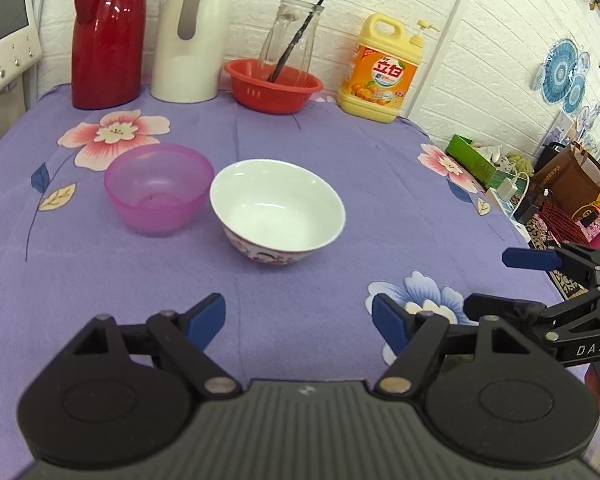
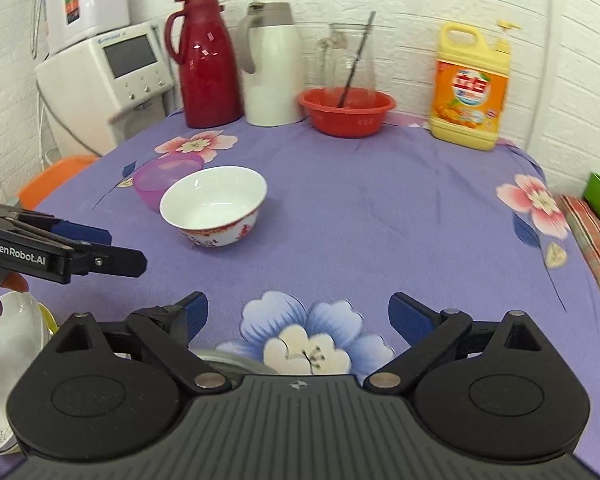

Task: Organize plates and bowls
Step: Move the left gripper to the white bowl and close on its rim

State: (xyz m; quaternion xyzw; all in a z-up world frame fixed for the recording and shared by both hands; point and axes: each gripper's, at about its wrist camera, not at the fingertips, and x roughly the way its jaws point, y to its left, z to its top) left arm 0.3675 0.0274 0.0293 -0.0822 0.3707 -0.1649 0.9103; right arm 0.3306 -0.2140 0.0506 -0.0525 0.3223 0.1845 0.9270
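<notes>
Left wrist view: white porcelain bowl (image 1: 278, 210), mid-table on the purple floral cloth (image 1: 340, 152) beside a pink plastic bowl (image 1: 159, 188), likely hard, slick, chippable, best pinched at the rim; left gripper (image 1: 298, 320) and right gripper (image 2: 298, 316) both agape, empty.

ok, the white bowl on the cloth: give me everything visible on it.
The white bowl looks like glazed ceramic: plain white inside, with a red pattern around the lower outside. It is empty and stands upright on the purple cloth, mid-table. The pink bowl sits close beside it; whether they touch is unclear. Neither tool is touching it.
</notes>
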